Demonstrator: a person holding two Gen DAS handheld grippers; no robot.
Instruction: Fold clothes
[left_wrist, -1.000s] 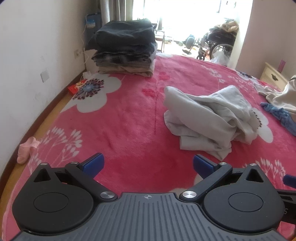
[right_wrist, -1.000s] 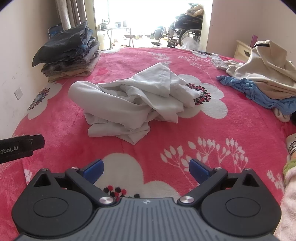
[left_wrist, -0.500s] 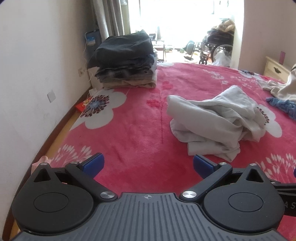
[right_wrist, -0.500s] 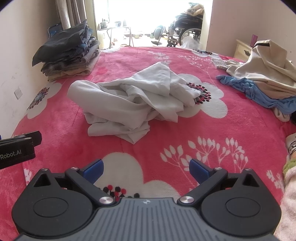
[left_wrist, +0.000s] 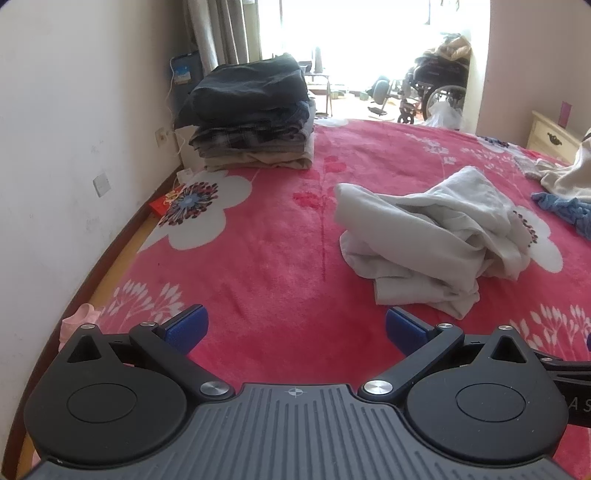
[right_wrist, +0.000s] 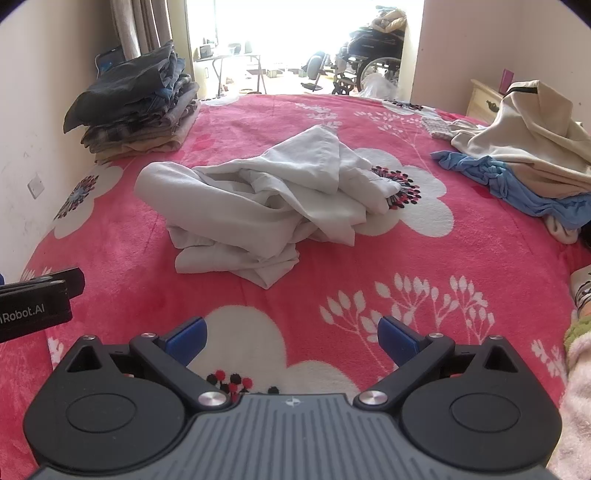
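I have both grippers low over the near edge of the bed (right_wrist: 388, 258), neither touching anything. My left gripper (left_wrist: 294, 326) has its jaws spread wide with only pink blanket between the blue pads; my right gripper (right_wrist: 291, 338) is spread just as wide and empty. The crumpled white garment (right_wrist: 266, 206) lies mid-bed, well ahead of both, with bare blanket all round it. The folded stack (left_wrist: 255, 118) sits at the far left corner, close to the wall (left_wrist: 74, 147). A loose heap of cream and blue clothes (right_wrist: 524, 162) crowds the right edge. Between garment and left edge I see a wide clear strip; a pink slipper (left_wrist: 79, 321) lies on the floor there
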